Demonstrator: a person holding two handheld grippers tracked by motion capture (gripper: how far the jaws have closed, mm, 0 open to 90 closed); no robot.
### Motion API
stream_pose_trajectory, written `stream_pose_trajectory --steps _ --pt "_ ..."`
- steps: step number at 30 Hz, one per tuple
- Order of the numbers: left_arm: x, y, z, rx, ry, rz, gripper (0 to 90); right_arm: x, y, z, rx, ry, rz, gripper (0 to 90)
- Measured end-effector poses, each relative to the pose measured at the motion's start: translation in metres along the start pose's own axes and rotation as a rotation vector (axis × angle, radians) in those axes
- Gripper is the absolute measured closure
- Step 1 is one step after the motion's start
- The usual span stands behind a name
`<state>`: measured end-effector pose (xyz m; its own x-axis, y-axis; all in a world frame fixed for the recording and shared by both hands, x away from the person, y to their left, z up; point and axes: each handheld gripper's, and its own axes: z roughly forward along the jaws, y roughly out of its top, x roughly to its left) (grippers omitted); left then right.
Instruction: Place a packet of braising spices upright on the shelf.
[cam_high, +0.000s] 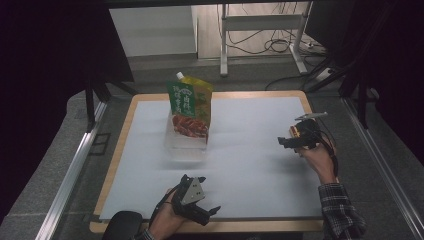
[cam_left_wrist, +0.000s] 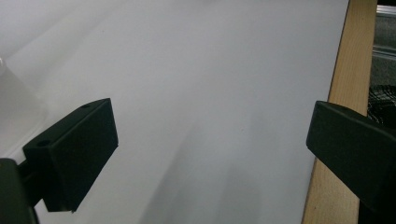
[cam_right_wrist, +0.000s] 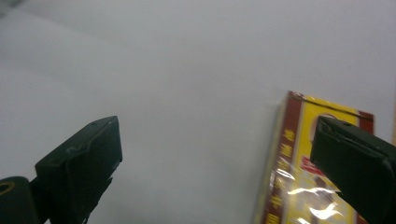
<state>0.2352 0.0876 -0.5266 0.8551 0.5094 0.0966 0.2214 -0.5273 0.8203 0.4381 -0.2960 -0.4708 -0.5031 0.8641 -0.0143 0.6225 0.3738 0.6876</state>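
Jaws of the right gripper (cam_right_wrist: 212, 158) stand wide apart over the white counter (cam_high: 250, 150), holding nothing; a yellow-and-red packet (cam_right_wrist: 299, 177) lies just beside its right jaw. The left gripper (cam_high: 207, 212) hovers near the counter's front edge, its jaws also spread wide and empty. Well apart from both, a green pouch (cam_high: 190, 107) stands upright in a clear container (cam_high: 182, 147).

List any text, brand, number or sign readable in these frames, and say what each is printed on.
Nothing can be quoted with certainty.
Green and yellow pouch standing in the clear container: large white characters on the green panel, too small to read.
Yellow and red packet by the right gripper: red characters along its border, too blurred to read.
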Motion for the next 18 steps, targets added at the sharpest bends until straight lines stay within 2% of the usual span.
stream_pose_trajectory --steps 7,10,13,15,18 --pt "-0.001 0.000 0.000 0.005 0.002 0.007 1.8 -0.018 -0.006 0.000 0.018 -0.077 0.043 1.5" --pt "-0.001 0.000 0.000 0.004 0.002 0.006 1.8 -0.023 -0.008 0.000 0.024 -0.090 0.049 1.3" --pt "-0.001 0.000 0.000 0.004 0.003 0.006 1.8 -0.032 -0.013 0.005 0.069 -0.119 0.078 1.8" --pt "-0.001 0.000 0.000 0.004 0.003 0.006 1.8 -0.033 -0.014 0.006 0.070 -0.127 0.078 2.4" --pt "-0.001 0.000 0.001 0.004 0.003 0.007 1.8 -0.036 -0.016 0.010 0.074 -0.149 0.078 9.2"
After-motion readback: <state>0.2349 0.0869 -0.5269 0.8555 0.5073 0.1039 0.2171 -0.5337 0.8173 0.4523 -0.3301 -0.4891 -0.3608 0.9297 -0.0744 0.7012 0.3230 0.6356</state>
